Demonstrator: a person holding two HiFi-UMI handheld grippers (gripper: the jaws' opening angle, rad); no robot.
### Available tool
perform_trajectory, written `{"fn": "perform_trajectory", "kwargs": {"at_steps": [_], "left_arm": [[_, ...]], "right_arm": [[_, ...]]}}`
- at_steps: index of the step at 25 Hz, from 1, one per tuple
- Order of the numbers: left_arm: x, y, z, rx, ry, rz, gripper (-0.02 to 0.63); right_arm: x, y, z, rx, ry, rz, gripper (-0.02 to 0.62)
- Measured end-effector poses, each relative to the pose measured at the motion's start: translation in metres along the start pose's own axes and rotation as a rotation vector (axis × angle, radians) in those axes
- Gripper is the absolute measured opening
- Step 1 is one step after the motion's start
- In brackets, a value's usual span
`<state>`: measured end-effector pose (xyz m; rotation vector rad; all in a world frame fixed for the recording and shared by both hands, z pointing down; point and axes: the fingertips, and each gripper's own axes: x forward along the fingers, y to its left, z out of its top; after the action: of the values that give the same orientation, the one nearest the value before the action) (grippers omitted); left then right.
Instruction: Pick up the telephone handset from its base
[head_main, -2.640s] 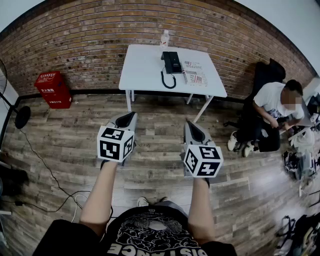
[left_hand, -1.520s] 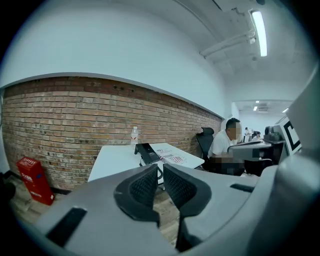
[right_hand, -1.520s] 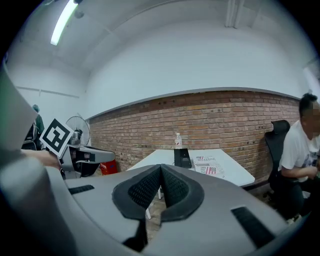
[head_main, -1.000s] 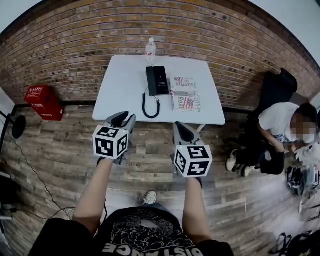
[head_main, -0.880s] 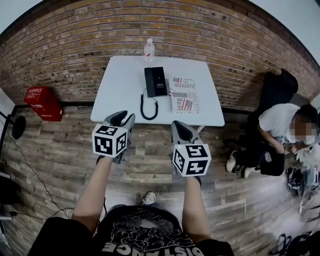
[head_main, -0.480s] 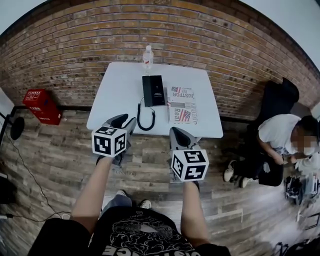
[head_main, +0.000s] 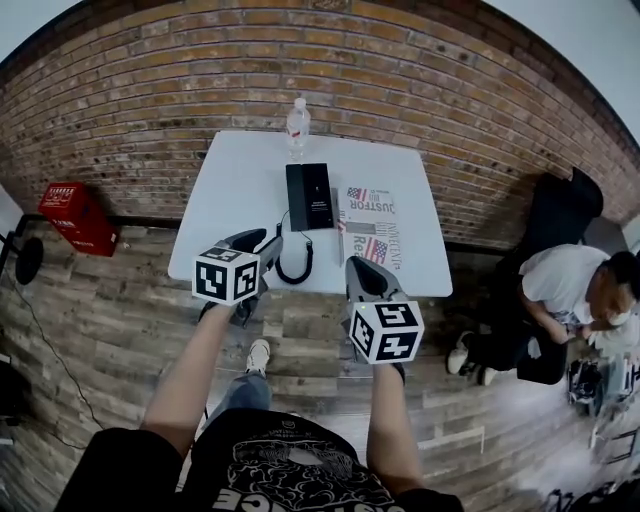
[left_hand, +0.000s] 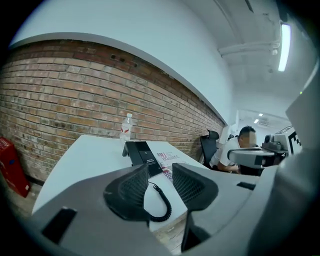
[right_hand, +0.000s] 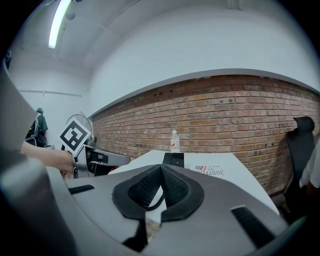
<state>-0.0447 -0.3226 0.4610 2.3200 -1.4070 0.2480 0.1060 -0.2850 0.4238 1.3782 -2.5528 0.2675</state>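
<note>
The black telephone (head_main: 310, 196) lies on the white table (head_main: 235, 190), its handset resting on the base and its coiled cord (head_main: 296, 264) looping toward the near edge. The left gripper (head_main: 264, 240) hovers at the table's near edge just left of the cord; its jaws are opening with nothing between them. In the left gripper view the telephone (left_hand: 142, 152) sits beyond the parted left gripper (left_hand: 159, 168). The right gripper (head_main: 360, 270) is short of the table edge. In its own view the right gripper (right_hand: 161, 169) has its pads meeting, and the telephone (right_hand: 173, 159) is far ahead.
A water bottle (head_main: 297, 124) stands behind the telephone and a magazine (head_main: 373, 225) lies to its right. A person (head_main: 565, 300) sits by a black chair (head_main: 562, 212) at the right. A red box (head_main: 72, 214) stands by the brick wall at the left.
Both grippers have moved forward to the table, which now looms larger in view. The left gripper's jaws have spread apart; the right gripper's look unchanged.
</note>
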Motion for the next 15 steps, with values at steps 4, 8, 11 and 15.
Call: {"fn": "perform_trajectory", "kwargs": {"at_steps": [4,8,11,15], "left_arm": [[0.029,0.023,0.003,-0.026,0.025,-0.041,0.138],[0.061,0.045,0.009,-0.057,0.048,-0.093,0.146],[0.083,0.063,0.012,-0.097,0.063,-0.133,0.153],[0.112,0.083,0.008,-0.162,0.098,-0.196,0.156]], "right_arm": [[0.030,-0.009,0.004,0.007,0.004,-0.017,0.002],[0.062,-0.018,0.011,0.015,0.010,-0.033,0.001],[0.086,-0.023,0.013,0.020,0.021,-0.042,0.002],[0.114,-0.030,0.015,0.026,0.036,-0.061,0.002]]}}
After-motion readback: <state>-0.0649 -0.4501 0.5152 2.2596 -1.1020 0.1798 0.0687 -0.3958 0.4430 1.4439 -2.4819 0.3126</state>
